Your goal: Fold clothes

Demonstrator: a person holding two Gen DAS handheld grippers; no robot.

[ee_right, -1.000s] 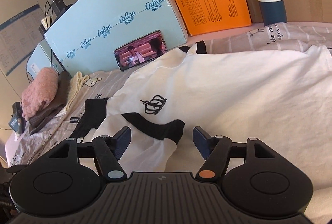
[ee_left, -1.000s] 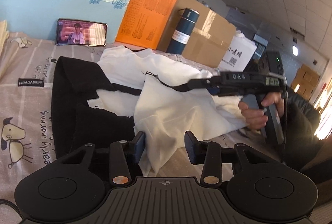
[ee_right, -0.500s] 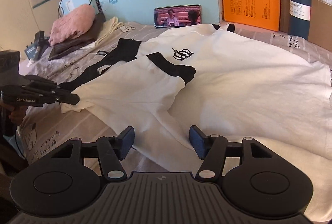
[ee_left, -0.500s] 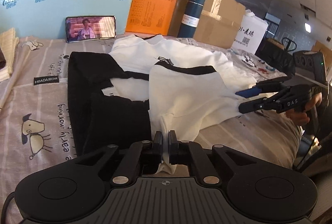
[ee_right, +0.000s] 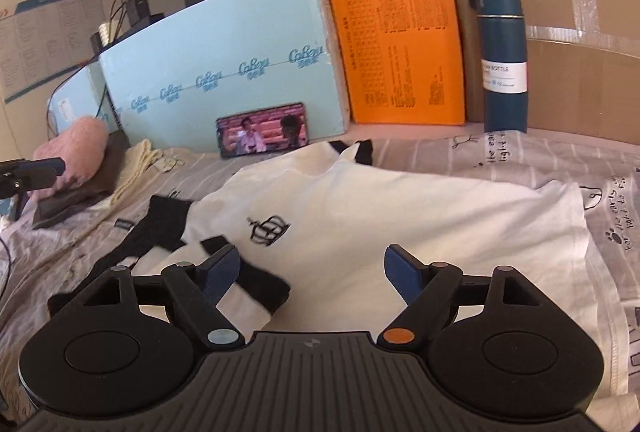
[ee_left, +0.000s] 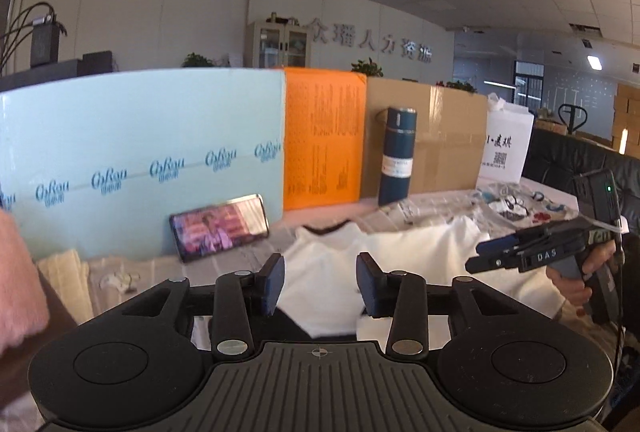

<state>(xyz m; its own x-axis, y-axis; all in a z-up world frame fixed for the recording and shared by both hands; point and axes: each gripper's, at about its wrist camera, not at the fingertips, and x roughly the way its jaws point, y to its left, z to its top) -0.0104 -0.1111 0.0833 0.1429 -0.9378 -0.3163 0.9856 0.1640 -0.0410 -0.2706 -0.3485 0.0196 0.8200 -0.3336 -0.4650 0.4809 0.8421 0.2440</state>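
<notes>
Your left gripper (ee_left: 320,282) and right gripper (ee_right: 312,274) both hang spread apart, holding nothing, above the white crown-printed T-shirt with black trim (ee_right: 380,208) lying on the striped bedsheet (ee_right: 500,156). One pale blue "CoRou" foam board (ee_right: 224,72), probably that spelling; one teal flask (ee_right: 502,56).

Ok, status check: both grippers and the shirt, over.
Left gripper open, empty. Right gripper open, empty, above the white T-shirt. Shirt spread on the bed, one black-cuffed sleeve folded in. Nothing in the way.
</notes>
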